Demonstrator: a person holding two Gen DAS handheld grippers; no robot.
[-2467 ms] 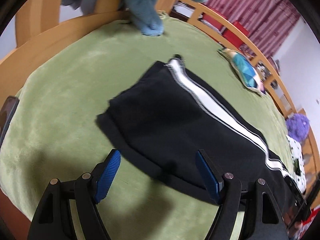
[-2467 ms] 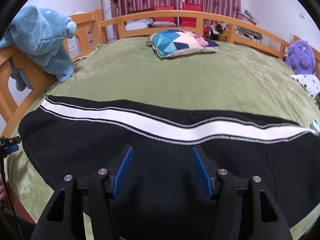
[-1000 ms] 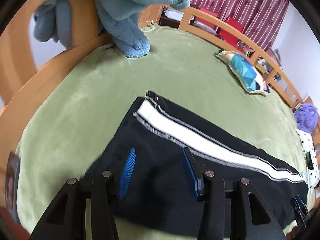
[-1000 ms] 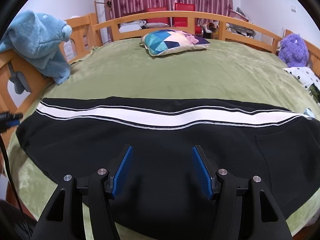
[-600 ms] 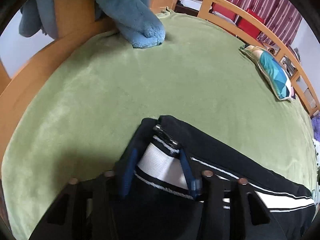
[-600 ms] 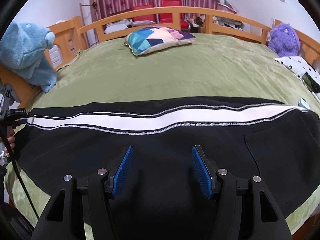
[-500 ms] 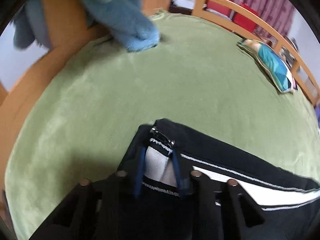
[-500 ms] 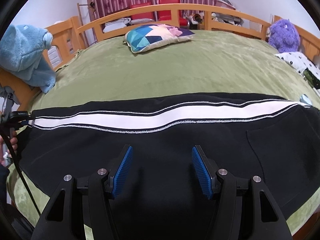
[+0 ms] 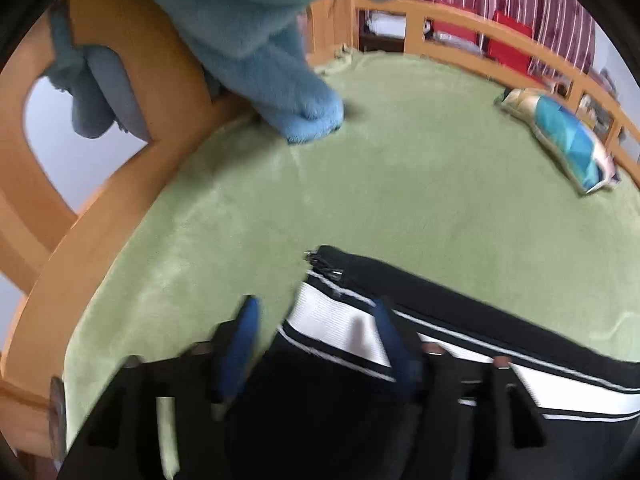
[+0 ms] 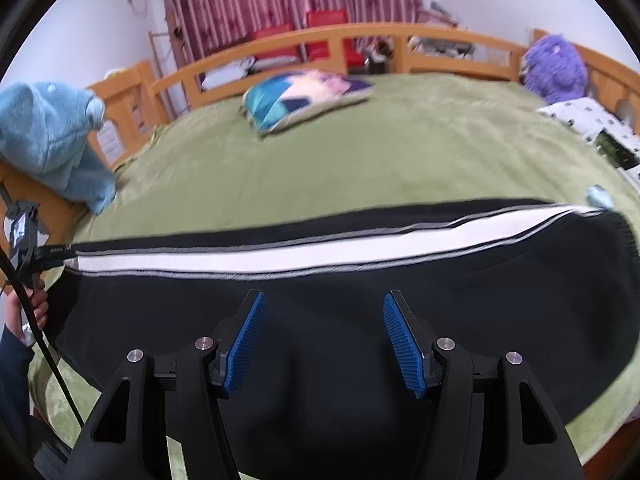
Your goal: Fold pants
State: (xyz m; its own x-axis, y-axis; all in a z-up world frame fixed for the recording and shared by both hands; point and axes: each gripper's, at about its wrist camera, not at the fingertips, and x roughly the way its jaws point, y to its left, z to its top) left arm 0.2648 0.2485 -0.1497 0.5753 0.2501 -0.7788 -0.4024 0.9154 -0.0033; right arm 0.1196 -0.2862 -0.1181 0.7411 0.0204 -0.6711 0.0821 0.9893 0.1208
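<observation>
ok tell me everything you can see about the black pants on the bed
The black pants are soft knit with a white side stripe edged by thin pale lines. They lie flat and stretched lengthwise across the green blanket. The left gripper has its blue fingers around the striped end; the right gripper hovers open above.

Pants (image 10: 320, 320) lie across near edge of bed (image 10: 400, 152). Pillow (image 10: 304, 94) behind, by far rail; plush (image 10: 52, 140) on left rail; second plush (image 10: 554, 68) far right.
</observation>
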